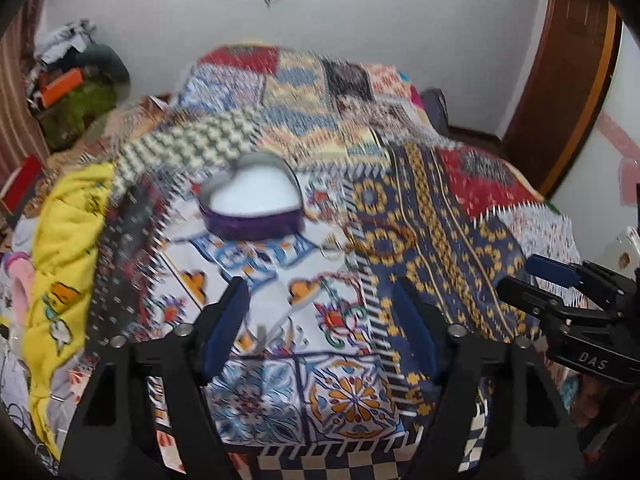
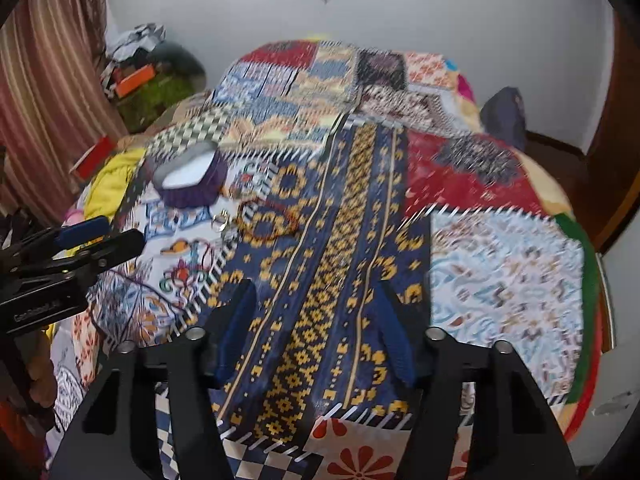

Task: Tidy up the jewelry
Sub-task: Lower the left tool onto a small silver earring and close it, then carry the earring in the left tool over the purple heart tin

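A box [image 1: 252, 200] sits on the quilt [image 1: 420, 208], lid off. From the box, rings [image 2: 222, 220] lie at about 4 o'clock in the right wrist view, with a bracelet [image 2: 268, 220] just right of them. Clutter [image 1: 72, 84] is piled beyond the quilt at 10 o'clock, against the wall [image 1: 400, 12].

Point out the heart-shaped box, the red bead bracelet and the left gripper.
heart-shaped box [image 1: 251, 196]: left wrist view, on its white lining.
red bead bracelet [image 2: 267, 236]: right wrist view, on the near arc of its beads.
left gripper [image 1: 320, 320]: left wrist view, midway between its blue-padded fingertips.
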`<state>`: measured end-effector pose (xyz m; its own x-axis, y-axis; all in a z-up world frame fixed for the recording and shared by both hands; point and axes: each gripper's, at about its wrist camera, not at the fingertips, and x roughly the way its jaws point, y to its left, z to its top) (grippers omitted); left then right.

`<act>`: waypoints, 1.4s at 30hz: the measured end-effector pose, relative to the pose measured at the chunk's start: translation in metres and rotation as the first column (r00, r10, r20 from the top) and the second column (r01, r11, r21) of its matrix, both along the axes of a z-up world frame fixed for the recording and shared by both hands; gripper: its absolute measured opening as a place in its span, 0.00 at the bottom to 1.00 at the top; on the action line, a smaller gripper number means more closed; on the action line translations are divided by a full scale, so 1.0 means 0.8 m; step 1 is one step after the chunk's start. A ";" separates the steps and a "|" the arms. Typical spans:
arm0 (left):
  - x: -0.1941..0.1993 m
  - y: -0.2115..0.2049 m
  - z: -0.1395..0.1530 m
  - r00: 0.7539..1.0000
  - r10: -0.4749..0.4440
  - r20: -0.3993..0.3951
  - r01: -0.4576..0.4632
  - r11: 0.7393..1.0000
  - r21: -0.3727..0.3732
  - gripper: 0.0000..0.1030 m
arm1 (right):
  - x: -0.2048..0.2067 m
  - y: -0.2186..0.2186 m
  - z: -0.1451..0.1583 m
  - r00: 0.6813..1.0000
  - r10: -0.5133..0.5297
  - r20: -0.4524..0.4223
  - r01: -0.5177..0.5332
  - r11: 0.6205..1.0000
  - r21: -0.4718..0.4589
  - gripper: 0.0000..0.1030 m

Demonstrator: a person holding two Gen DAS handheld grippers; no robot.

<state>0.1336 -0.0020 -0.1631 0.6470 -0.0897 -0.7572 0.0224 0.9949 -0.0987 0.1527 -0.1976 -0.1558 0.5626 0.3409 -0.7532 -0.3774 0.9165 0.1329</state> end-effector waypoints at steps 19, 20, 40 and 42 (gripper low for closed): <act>0.024 -0.068 -0.062 0.956 -0.240 -0.168 0.219 0.966 -0.137 0.26 | 0.016 -0.022 -0.021 0.995 0.008 -0.098 -0.005 0.999 0.039 0.32; 0.026 -0.069 -0.064 0.955 -0.242 -0.173 0.220 0.965 -0.140 0.23 | 0.018 -0.021 -0.021 0.995 0.011 -0.097 -0.007 0.999 0.038 0.31; 0.065 -0.063 -0.059 0.973 -0.199 -0.114 0.182 0.973 -0.141 0.08 | 0.073 0.000 -0.044 0.992 0.036 -0.117 -0.033 0.999 0.029 0.20; 0.066 -0.062 -0.055 0.975 -0.197 -0.102 0.181 0.973 -0.143 0.08 | 0.078 0.004 -0.050 0.991 0.031 -0.126 -0.030 0.999 0.012 0.19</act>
<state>0.1865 -0.0513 -0.2072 0.5185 -0.3065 -0.7983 0.1898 0.9515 -0.2420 0.2153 -0.1948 -0.1960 0.4521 0.3640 -0.8143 -0.3847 0.9032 0.1901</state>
